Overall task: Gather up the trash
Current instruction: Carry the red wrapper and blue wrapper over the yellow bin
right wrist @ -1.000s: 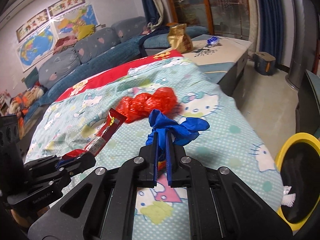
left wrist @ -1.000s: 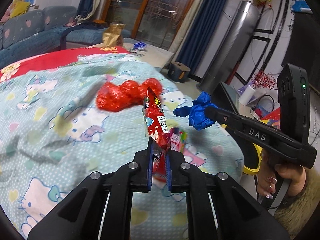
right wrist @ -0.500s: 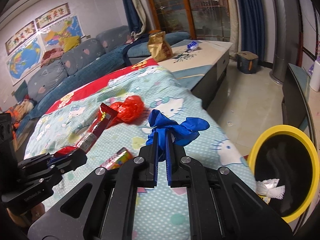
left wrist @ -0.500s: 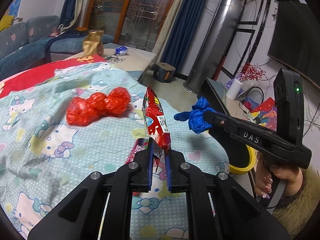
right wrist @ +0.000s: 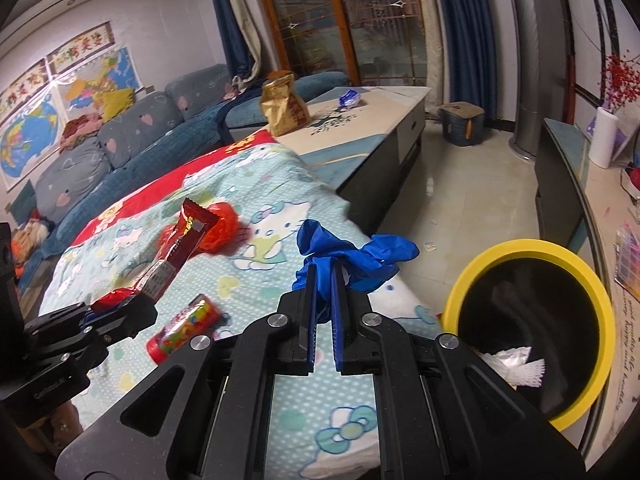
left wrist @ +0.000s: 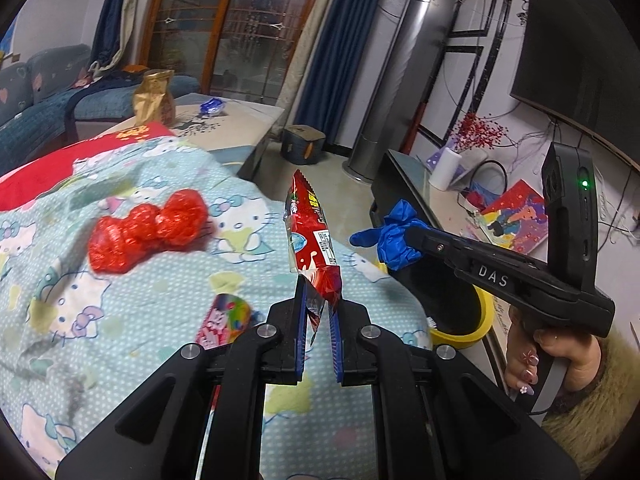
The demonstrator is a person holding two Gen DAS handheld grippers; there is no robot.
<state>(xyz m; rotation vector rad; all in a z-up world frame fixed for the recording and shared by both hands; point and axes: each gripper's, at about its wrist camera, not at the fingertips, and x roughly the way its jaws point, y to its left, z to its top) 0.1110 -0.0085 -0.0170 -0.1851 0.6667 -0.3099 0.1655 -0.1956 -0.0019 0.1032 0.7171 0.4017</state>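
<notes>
Bed (right wrist: pixel 256 364) cluttered. Left claw (left wrist: pixel 318 300) pinching red wrapper (left wrist: pixel 310 236), right claw (right wrist: pixel 323 280) pinching blue glove (right wrist: pixel 356 256); risk: loose glove snagging, missing yellow bin (right wrist: pixel 600 292).

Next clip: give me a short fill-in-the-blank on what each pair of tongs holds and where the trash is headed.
1. The left tongs are shut on a ____ snack wrapper.
2. The right tongs grip a crumpled ____ glove.
3. The bin beside the bed has a ____ rim.
4. A crumpled red plastic bag lies on the ____.

Missing words: red; blue; yellow; bed
</notes>
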